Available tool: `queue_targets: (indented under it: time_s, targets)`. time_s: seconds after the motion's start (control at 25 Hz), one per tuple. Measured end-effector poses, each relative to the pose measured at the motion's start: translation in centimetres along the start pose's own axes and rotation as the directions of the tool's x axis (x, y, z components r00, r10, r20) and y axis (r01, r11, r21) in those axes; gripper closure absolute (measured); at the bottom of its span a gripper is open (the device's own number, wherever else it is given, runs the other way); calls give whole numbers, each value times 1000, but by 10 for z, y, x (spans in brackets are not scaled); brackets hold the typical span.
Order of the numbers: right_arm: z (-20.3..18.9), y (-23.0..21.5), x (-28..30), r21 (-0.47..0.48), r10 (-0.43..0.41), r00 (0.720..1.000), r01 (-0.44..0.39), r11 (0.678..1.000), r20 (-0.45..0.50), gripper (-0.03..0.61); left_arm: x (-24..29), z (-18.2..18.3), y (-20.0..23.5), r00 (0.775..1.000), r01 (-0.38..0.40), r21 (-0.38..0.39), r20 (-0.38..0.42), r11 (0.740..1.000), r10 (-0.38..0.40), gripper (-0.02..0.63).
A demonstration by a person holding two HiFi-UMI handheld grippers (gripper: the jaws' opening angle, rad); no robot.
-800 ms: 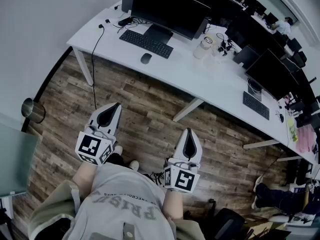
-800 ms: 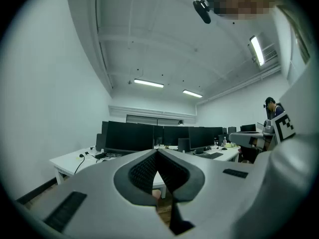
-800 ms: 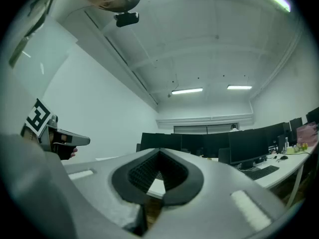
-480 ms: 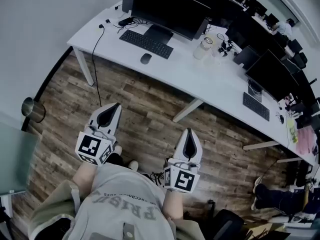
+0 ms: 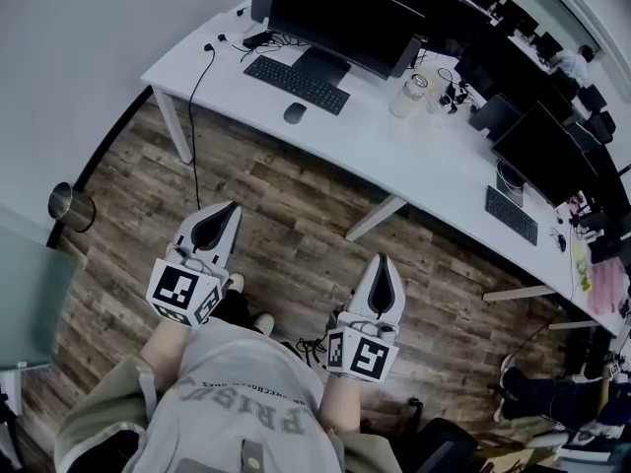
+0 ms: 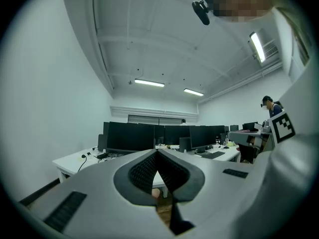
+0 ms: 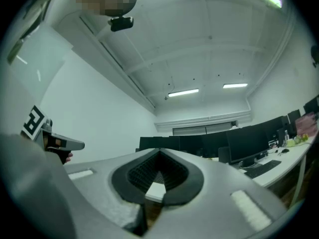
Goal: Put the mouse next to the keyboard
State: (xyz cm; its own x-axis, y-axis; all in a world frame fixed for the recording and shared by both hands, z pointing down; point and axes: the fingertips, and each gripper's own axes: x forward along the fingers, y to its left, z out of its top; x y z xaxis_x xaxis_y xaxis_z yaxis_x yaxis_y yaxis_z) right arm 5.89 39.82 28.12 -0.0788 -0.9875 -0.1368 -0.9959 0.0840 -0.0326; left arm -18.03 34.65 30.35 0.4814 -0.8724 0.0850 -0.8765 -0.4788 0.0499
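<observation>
Head view first: the person stands on the wooden floor point(image 5: 296, 215), well back from the white tabletop point(image 5: 394, 151), and neither tool carries anything. The left hand-held gripper point(image 5: 231, 208) has its jaws pressed together with nothing between them. The left gripper view shows the ribbed pads meeting at the tip, with only rows of desks far beyond. It's the same story for the right hand-held gripper point(image 5: 383, 258): jaws together, empty, nose tipped slightly up.

Now the mouse point(image 5: 294, 112). It sits on the tabletop just in front of the keyboard point(image 5: 296, 84), toward that keyboard's right end, with a small gap between the two. The big monitor point(image 5: 340, 13) stands behind them.

So the reach hasn't begun, I'd say. To do this step well, the person has to step in close first. Then it's a matter of choosing one gripper, and the left looks better lined up with the mouse. Its jaws should spread before it arrives. It should come in low, take the mouse across its narrow sides, and close gently so the smooth shell doesn't squirt out. After that, set the mouse flat beside the keyboard's short edge, parallel to it and off the keys.
</observation>
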Motion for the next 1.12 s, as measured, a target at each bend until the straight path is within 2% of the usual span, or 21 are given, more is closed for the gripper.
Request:
queue_targets:
  time_s: [0.08, 0.12, 0.16, 0.2, 0.24, 0.28, 0.36, 0.48, 0.68, 1.12]
  targets:
    - [4, -2, -1, 75, 30, 999, -32, 997, 34, 577, -1, 2, 2, 1000, -3, -4, -4, 1000, 3, 603]
    - [4, -2, 0, 107, 47, 998, -51, 993, 44, 552, 1, 2, 2, 1000, 4, -2, -6, 1000, -4, 601]
    - [4, -2, 1, 131, 61, 997, -67, 989, 49, 535, 4, 3, 2, 1000, 16, 2, -8, 1000, -16, 561]
    - [3, -3, 4, 147, 72, 996, -79, 986, 50, 445, 8, 4, 1, 1000, 29, 10, -11, 1000, -29, 379]
    - [2, -4, 6, 157, 77, 996, -84, 984, 50, 258, 11, 5, 2, 999, 36, 19, -11, 999, -36, 247]
    - [0, -5, 7, 160, 74, 996, -82, 984, 52, 147, 14, 7, 3, 999, 37, 28, -7, 999, -37, 174]
    - [-2, -9, 11, 144, 57, 997, -64, 987, 53, 56, 18, 10, 8, 999, 34, 28, 1, 999, -34, 127]
    - [-8, -12, 21, 126, 46, 998, -50, 991, 34, 34, 30, 8, 18, 999, 46, -8, -9, 999, -46, 95]
    - [-21, -13, 50, 126, 35, 999, -35, 991, 3, 34, 63, -5, 40, 998, 52, -23, -45, 998, -53, 94]
    - [-39, -14, 158, 88, -40, 999, 43, 995, -33, 34, 181, -16, 104, 986, 127, -64, -97, 990, -133, 94]
